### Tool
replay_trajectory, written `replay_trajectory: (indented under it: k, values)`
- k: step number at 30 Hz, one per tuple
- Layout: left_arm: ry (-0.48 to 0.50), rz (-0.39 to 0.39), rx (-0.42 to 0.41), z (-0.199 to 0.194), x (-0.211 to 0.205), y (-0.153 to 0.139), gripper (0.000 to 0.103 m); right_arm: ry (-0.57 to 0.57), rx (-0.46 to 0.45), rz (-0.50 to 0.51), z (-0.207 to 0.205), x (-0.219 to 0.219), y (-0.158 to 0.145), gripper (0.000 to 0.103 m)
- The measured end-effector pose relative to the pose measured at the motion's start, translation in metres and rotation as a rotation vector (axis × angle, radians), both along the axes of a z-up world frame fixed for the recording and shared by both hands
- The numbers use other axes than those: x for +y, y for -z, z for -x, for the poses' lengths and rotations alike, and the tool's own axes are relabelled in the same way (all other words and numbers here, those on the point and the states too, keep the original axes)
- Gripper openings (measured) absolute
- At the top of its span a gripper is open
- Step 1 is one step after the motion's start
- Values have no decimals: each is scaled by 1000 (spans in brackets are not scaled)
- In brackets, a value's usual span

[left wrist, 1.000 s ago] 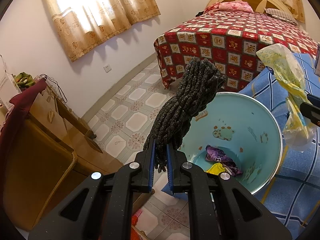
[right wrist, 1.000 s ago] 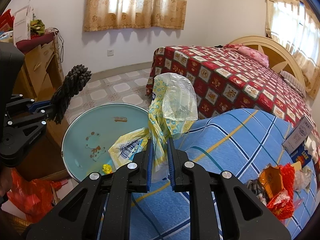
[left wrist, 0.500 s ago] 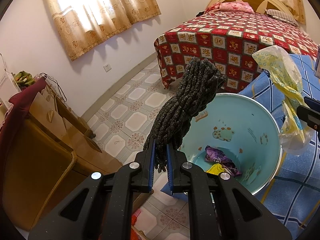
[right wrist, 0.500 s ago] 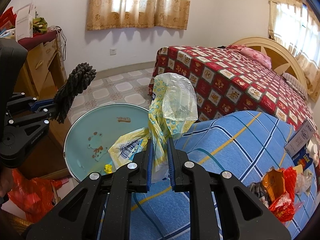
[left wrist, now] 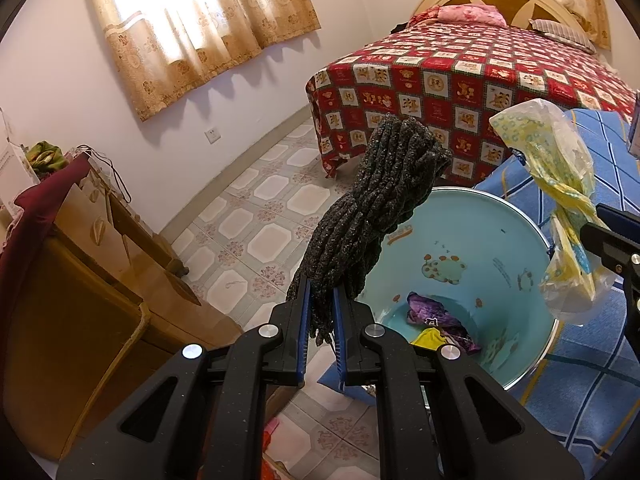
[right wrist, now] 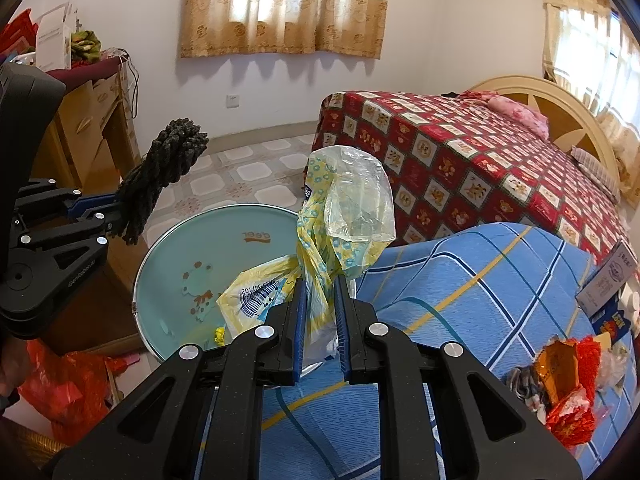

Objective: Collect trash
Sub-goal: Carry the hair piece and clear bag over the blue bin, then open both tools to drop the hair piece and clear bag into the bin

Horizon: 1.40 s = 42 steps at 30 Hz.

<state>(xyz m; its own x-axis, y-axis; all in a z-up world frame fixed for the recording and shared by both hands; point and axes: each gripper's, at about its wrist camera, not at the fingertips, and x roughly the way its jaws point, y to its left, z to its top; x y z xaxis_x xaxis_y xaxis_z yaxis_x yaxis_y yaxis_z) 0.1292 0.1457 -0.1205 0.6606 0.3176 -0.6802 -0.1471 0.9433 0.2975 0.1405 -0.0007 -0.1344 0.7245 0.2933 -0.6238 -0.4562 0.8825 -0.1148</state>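
My left gripper (left wrist: 321, 312) is shut on a dark grey knitted bundle (left wrist: 376, 208), held up just left of a light blue bin (left wrist: 516, 240); the bundle (right wrist: 160, 176) and gripper (right wrist: 108, 212) also show at the left of the right wrist view. The bin (right wrist: 224, 240) holds a purple wrapper (left wrist: 432, 314) and a yellow scrap (left wrist: 430, 336). My right gripper (right wrist: 320, 312) is shut on a crumpled yellow-and-clear plastic bag (right wrist: 340, 216), held over the bin's right rim; the bag (left wrist: 560, 200) also appears at the right of the left wrist view.
A blue checked cloth (right wrist: 480, 280) covers the surface right of the bin, with red and orange wrappers (right wrist: 568, 392) and small boxes (right wrist: 612, 292) on it. A bed with a red patterned cover (right wrist: 460, 152) stands behind. A wooden cabinet (left wrist: 80, 300) is left; a red bag (right wrist: 68, 388) lies on the floor.
The right gripper with the plastic bag has shifted slightly toward the bin. The left gripper and the knitted bundle have stayed put.
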Motion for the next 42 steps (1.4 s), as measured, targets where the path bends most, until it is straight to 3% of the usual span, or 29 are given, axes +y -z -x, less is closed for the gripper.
replay_trajectory:
  k: [15,20,22,23,28,36,42]
  values:
    - [28,19,0,-1,-7,3,13,-13,10,-7,-6,4,5,16]
    - [44,16,3,0,-13,6,35,-24,16,-3,-8,7,12,27]
    - [48,15,6,0,-15,8,41,-20,12,-5,-7,7,13,41]
    - [47,14,4,0,-15,8,50,-18,11,-7,-7,6,14,43]
    - [39,14,1,2,-16,9,65,-6,1,-11,-4,4,12,51]
    - [57,9,4,5,-23,10,69,15,-13,-17,0,-4,8,55]
    - [65,0,2,7,-28,9,78,40,-27,-20,6,-14,3,57]
